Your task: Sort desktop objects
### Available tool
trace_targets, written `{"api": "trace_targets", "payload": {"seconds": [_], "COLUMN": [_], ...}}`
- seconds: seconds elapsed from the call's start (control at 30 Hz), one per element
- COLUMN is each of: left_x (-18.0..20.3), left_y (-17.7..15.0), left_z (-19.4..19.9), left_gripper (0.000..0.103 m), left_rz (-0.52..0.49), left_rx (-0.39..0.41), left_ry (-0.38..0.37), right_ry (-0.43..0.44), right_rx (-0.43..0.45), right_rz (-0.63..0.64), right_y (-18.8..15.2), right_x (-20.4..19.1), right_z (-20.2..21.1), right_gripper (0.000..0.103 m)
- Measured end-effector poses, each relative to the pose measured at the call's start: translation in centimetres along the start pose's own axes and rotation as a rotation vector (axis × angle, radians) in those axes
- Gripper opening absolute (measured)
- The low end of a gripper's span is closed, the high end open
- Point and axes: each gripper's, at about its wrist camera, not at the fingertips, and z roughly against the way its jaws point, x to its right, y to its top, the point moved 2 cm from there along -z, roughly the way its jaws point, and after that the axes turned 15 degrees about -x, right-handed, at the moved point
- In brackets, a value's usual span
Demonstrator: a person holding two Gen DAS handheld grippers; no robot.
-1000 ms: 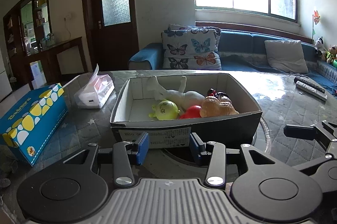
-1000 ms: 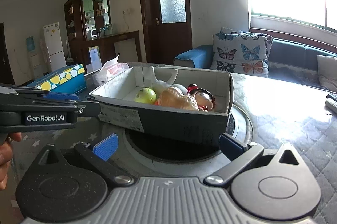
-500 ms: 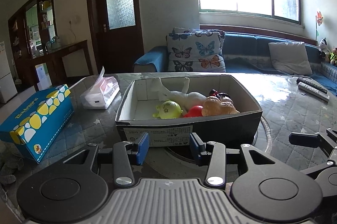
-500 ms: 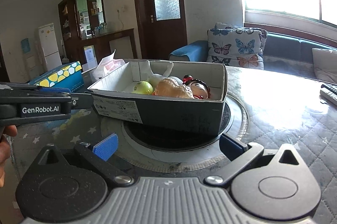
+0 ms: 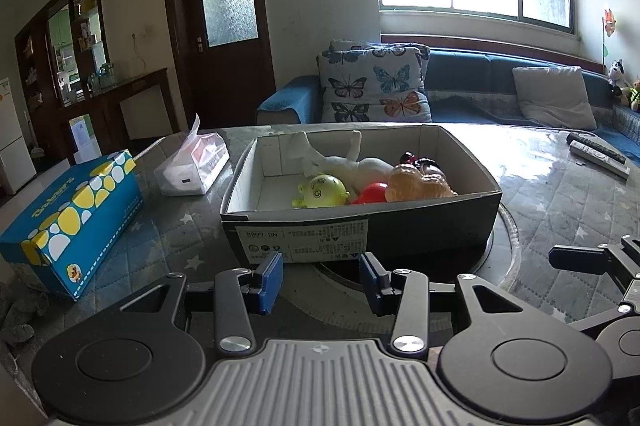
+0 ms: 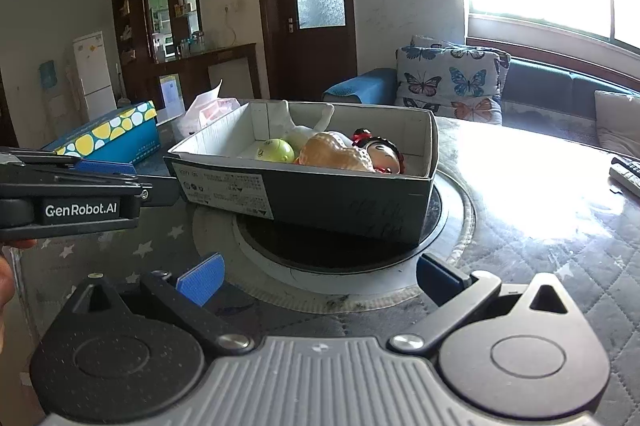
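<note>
1. Left gripper (image 5: 319, 280): angled downward toward the table, jaws released, blue pads apart with nothing between them; tips just short of the labelled near wall of the shoe box (image 5: 360, 226), not touching it.
2. Right gripper (image 6: 320, 276): same downward tilt, jaws spread wide and empty; it sits nearer the box's right corner, with a strip of table between pads and box.
3. Shoe box: open-topped, dark outside, white inside, resting across a round inset plate (image 6: 452, 226) in the table (image 5: 560, 194).
4. Contents of the box: yellow-green ball toy (image 5: 320, 191), red ball (image 5: 370, 194), tan figure (image 5: 416, 182), white plush (image 5: 360, 166), black-haired doll (image 6: 382, 154), all crowded toward its right half; the left half of the floor is bare.
5. Left of the box: tissue pack (image 5: 194, 166) close by, then a blue spotted carton (image 5: 72, 218) at the table's edge.
6. Right of the box: open quilted tabletop, with two remotes (image 5: 598, 158) far off near the rim.
</note>
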Motion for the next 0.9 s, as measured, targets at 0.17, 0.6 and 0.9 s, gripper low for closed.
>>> {"api": "trace_targets", "payload": {"seconds": [0.17,0.6,0.9], "left_x": [-0.1,-0.2,-0.5], "left_y": [0.0,0.7,1.4], "left_z": [-0.4,-1.6,-2.7], "left_gripper": [0.045,0.045,0.045], "left_rz": [0.003,0.010,0.012], "left_rx": [-0.012,-0.030,-0.043], "left_ry": [-0.001,0.000,0.006], "right_ry": [0.001,0.012,0.019], "right_rx": [-0.011,-0.032,-0.052], "right_rz": [-0.003,-0.003,-0.009], "right_y": [0.0,0.7,1.6], "right_x": [0.0,0.0,0.2], "right_z": [-0.3,-1.4,-2.6], "right_gripper": [0.103,0.103,0.103]}}
